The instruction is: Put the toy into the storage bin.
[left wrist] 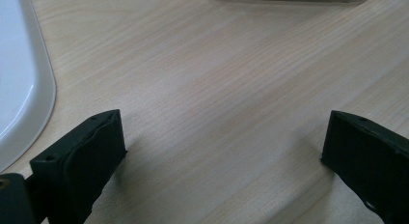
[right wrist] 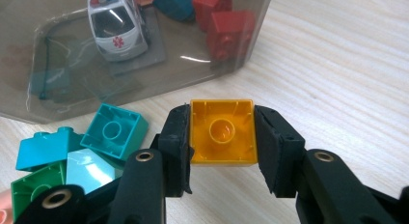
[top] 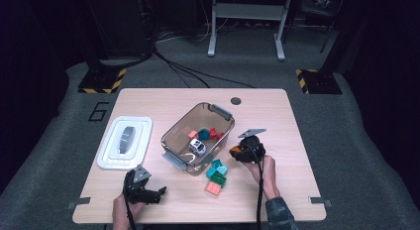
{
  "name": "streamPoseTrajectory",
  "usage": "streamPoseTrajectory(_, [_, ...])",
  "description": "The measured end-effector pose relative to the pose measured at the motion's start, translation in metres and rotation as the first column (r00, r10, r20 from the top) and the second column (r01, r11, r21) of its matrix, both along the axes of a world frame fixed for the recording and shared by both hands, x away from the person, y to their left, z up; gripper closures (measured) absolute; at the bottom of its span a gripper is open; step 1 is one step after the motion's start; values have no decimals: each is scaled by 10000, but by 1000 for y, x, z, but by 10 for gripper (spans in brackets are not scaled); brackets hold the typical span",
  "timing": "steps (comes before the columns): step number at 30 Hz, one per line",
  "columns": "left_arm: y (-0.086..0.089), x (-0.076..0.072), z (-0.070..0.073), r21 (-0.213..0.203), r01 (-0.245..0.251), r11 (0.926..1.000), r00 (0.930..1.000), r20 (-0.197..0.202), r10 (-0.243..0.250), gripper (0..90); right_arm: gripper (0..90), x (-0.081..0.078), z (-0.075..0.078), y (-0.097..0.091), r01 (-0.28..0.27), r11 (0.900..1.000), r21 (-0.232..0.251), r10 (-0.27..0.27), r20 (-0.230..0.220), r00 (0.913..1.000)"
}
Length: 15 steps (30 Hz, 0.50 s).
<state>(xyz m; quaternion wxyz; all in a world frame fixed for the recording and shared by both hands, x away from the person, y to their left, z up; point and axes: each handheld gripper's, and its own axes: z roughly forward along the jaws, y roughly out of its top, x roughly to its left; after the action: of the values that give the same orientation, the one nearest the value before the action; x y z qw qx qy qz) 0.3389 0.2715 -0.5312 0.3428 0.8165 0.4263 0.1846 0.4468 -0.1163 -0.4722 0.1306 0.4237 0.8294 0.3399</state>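
With my right gripper (right wrist: 223, 137) clamped on an orange block (right wrist: 223, 131) just beside the clear bin (top: 173, 133), I mean to lift it squarely over the near wall before letting go — my left gripper (left wrist: 224, 142) rests wide, empty, on the table (left wrist: 217, 64).

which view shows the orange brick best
The right gripper view: the orange brick sits close up, hollow underside facing the camera, clamped between the right gripper's jaws. In the high view it is just a small orange speck at that gripper, beside the bin.
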Motion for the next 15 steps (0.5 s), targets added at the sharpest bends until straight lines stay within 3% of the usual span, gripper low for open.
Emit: streamPoseTrajectory(15, [0,0,0,-42,-12,10000,10000,-51,12,11,589,2,21,-10,269,9996,63,-270,227,9994])
